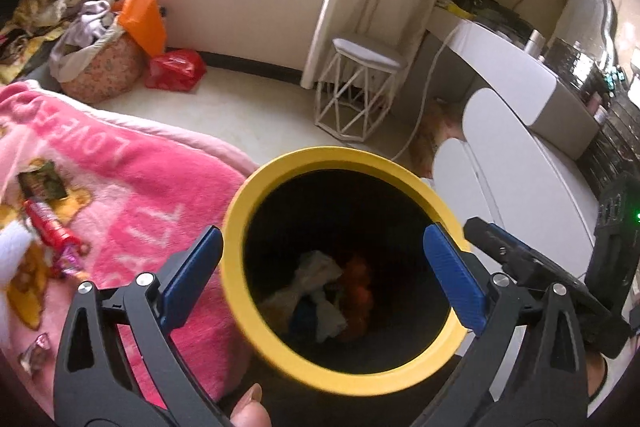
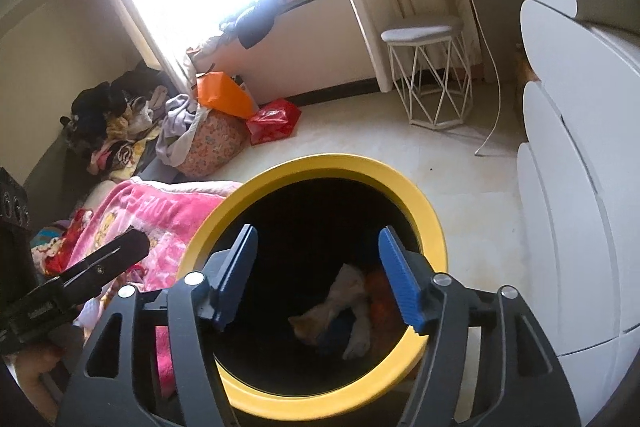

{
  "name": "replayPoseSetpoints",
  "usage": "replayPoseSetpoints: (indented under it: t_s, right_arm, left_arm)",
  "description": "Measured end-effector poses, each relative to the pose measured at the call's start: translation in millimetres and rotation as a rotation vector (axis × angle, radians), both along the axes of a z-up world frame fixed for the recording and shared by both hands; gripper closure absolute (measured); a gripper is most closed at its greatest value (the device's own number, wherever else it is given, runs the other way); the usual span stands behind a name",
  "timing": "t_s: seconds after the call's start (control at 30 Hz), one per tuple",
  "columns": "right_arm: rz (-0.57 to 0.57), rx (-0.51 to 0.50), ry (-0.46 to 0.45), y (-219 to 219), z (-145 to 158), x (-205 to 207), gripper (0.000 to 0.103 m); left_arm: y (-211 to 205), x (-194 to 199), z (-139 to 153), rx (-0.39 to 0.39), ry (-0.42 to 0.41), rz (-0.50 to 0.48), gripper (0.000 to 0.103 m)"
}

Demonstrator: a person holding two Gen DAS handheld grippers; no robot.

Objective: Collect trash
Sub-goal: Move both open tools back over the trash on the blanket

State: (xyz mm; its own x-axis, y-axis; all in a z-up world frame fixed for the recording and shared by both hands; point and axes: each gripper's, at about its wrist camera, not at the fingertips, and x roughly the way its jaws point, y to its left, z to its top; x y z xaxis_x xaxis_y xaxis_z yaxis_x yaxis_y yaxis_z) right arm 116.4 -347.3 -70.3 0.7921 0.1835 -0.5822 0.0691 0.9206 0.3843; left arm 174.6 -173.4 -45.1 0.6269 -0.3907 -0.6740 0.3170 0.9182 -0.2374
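Note:
A black bin with a yellow rim [image 1: 256, 195] [image 2: 424, 211] stands on the floor beside the bed. Crumpled white, orange and blue trash [image 1: 320, 275] [image 2: 352, 295] lies at its bottom. My left gripper [image 1: 324, 251] hangs open over the bin's mouth, jaws wide, nothing between them. My right gripper [image 2: 318, 243] also hovers open above the opening, empty. Each gripper shows in the other's view: the right one [image 1: 520, 259] and the left one [image 2: 100, 263]. On the pink blanket [image 1: 140, 187] lie a red wrapper [image 1: 48, 227], a dark packet [image 1: 42, 181] and a clear wrapper [image 1: 34, 351].
A white wire stool [image 1: 360, 87] [image 2: 432, 75] stands by the curtain. White drawers [image 2: 580, 187] line the right side. An orange bag [image 1: 144, 19], a red bag [image 1: 176, 69] and a heap of clothes [image 2: 120, 123] sit by the window bench. A thumb [image 1: 248, 411] shows at the bottom edge.

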Motion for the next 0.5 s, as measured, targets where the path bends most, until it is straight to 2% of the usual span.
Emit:
replayPoseSetpoints:
  t_s: [0.3,0.5]
  right_arm:
    - [0.027,-0.04,-0.035,15,12,-6,0.036]
    - [0.059,-0.056,-0.067,30,24,-10,0.033]
  left_arm:
    - [28,-16,20,0.008,-0.069,0.088,0.01]
    - [46,-25,32,-0.015,-0.107,0.117,0.01]
